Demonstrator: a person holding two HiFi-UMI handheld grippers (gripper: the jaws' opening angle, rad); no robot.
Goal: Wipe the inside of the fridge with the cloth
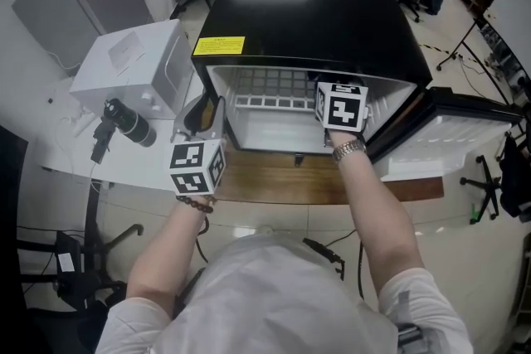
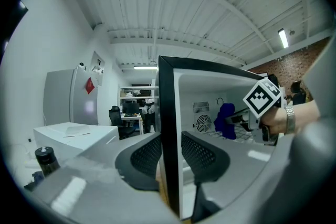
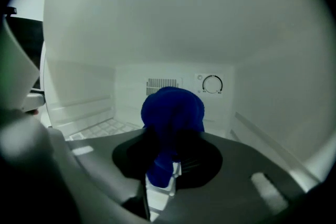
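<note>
A glossy black fridge [image 1: 307,12], boxy with a flat top and a yellow rectangular label [image 1: 219,46] at its front left corner, stands on a wooden tabletop [image 1: 274,178]. Its door [image 1: 452,137] is swung open to the right and shows a moulded white plastic liner.

The left gripper [image 2: 169,150] sits at the near left corner of the opening. Its two perforated black pads [image 2: 142,157] are clenched on the thin front edge of the fridge's left side wall, one pad outside the wall and one inside.

The right gripper [image 3: 167,150] reaches into the smooth white cavity, with its marker cube [image 1: 342,106] just under the top's front lip. Its jaws grasp the cloth [image 3: 173,113], a soft deep-blue bundle that bulges into a rounded lump above the tips and tapers to a narrow tail between them. The left gripper view shows the cloth in the far part of the cavity above the white wire-grid shelf [image 1: 270,83]. No view shows whether it touches the back wall. That wall carries a slatted vent [image 3: 161,83] and a round dial [image 3: 212,84].

A metal-link watch [image 1: 348,149] is on the right wrist and a beaded bracelet [image 1: 195,201] on the left. Left of the fridge are a white box-shaped appliance [image 1: 133,66] and, nearer, a black cylindrical object [image 1: 129,122].
</note>
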